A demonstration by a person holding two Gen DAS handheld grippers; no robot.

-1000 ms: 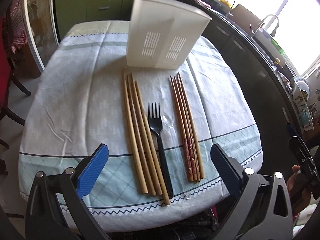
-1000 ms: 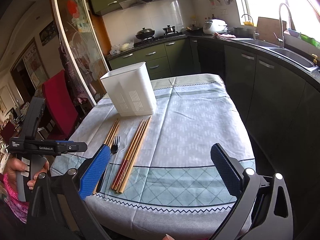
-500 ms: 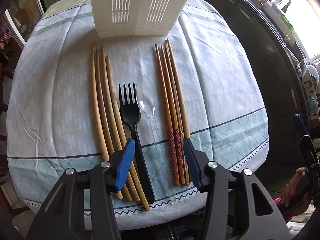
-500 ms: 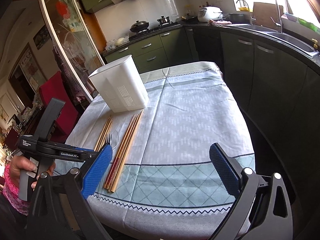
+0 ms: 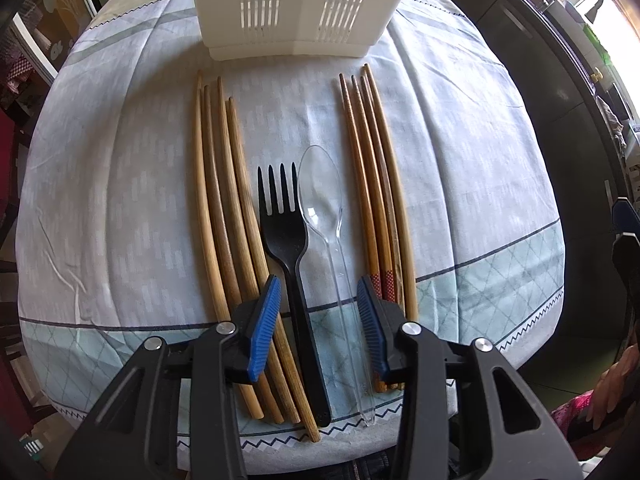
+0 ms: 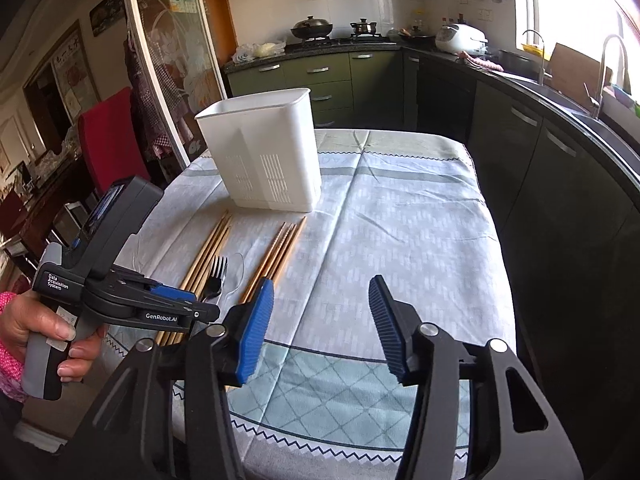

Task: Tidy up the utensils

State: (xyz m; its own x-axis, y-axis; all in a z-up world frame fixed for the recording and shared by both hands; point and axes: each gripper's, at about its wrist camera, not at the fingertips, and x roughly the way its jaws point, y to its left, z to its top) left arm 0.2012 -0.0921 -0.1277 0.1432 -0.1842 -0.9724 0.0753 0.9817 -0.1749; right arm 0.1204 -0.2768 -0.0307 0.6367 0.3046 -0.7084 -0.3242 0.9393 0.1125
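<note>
Between the left gripper's (image 5: 318,322) spread pads lie black fork (image 5: 285,236) and clear spoon (image 5: 322,208).

Right claw (image 6: 320,324) agape over tablecloth (image 6: 400,248), beside left claw (image 6: 192,312) above fork (image 6: 216,276).

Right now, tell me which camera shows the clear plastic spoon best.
The left wrist view: the clear spoon lies full length beside the black fork, between the left gripper's fingers. The right wrist view shows only a faint bowl outline.
</note>
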